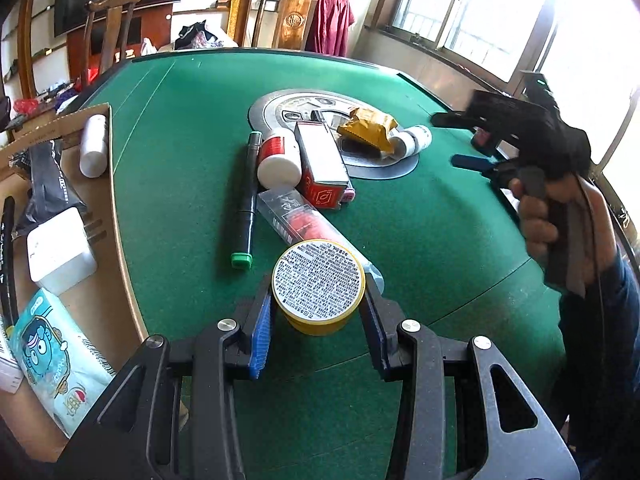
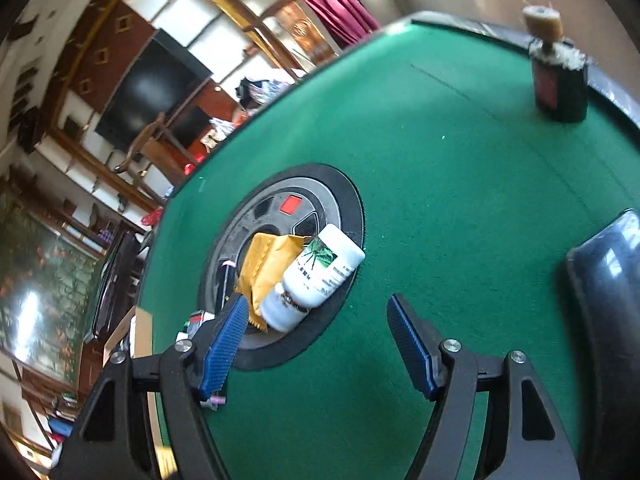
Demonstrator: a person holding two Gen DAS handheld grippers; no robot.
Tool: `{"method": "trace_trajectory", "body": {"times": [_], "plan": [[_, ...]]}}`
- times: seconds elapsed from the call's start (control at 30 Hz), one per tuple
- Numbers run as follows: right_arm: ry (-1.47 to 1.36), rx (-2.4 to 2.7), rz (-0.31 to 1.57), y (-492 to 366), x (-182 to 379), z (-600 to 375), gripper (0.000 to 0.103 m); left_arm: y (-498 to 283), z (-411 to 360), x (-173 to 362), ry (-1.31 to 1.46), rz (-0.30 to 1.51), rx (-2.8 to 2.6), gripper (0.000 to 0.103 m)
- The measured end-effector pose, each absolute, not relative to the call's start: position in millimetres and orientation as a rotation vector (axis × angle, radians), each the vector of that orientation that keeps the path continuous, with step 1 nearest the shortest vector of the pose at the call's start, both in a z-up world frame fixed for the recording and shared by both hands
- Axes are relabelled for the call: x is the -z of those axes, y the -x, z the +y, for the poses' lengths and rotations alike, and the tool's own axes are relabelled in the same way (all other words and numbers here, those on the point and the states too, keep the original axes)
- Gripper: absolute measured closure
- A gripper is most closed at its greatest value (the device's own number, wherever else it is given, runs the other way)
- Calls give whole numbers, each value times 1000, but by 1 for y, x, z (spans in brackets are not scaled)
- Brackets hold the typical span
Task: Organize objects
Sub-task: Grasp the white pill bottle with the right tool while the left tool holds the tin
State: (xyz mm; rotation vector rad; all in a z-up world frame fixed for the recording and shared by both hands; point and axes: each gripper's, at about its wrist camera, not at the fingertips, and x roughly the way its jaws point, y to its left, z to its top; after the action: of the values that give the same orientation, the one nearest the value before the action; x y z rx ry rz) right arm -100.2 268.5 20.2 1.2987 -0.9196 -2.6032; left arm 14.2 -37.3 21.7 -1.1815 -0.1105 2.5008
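Observation:
My left gripper (image 1: 318,300) is shut on a round yellow tin (image 1: 318,284) with a printed label, held just above the green table (image 1: 180,140). Beyond it lie a clear tube pack (image 1: 296,216), a black marker with a green cap (image 1: 247,196), a white bottle with a red label (image 1: 278,158), a red and white box (image 1: 322,160), a yellow packet (image 1: 370,126) and a white bottle (image 1: 414,140). My right gripper (image 2: 316,312) is open and empty above the table, near the white bottle (image 2: 320,272) and yellow packet (image 2: 266,268); it also shows in the left wrist view (image 1: 460,140).
A cardboard box (image 1: 96,208) at the table's left edge holds a white bottle (image 1: 94,146), a white block (image 1: 60,250) and a tissue pack (image 1: 52,360). A round grey centre plate (image 2: 280,208) is set in the table. A dark bottle with a tan stopper (image 2: 558,76) stands at the far right edge.

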Motion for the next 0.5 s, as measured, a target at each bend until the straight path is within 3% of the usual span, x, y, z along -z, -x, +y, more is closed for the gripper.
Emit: {"method": "trace_trajectory", "body": {"times": [0.03, 0.17, 0.33, 0.43, 0.5], "plan": [[-1313, 2612, -916, 105, -20, 264, 32, -15, -38, -22, 1176, -108, -2500, 64], [-1394, 2667, -845, 123, -18, 247, 56, -17, -39, -24, 1166, -103, -2507, 64], [-1460, 2736, -717, 140, -12, 232, 58, -19, -37, -24, 1162, -95, -2507, 64], [-1457, 2782, -531, 143, -10, 221, 70, -19, -37, -24, 1163, -92, -2504, 64], [-1433, 2778, -484, 137, -10, 222, 70, -19, -37, -24, 1169, -97, -2502, 64]]}}
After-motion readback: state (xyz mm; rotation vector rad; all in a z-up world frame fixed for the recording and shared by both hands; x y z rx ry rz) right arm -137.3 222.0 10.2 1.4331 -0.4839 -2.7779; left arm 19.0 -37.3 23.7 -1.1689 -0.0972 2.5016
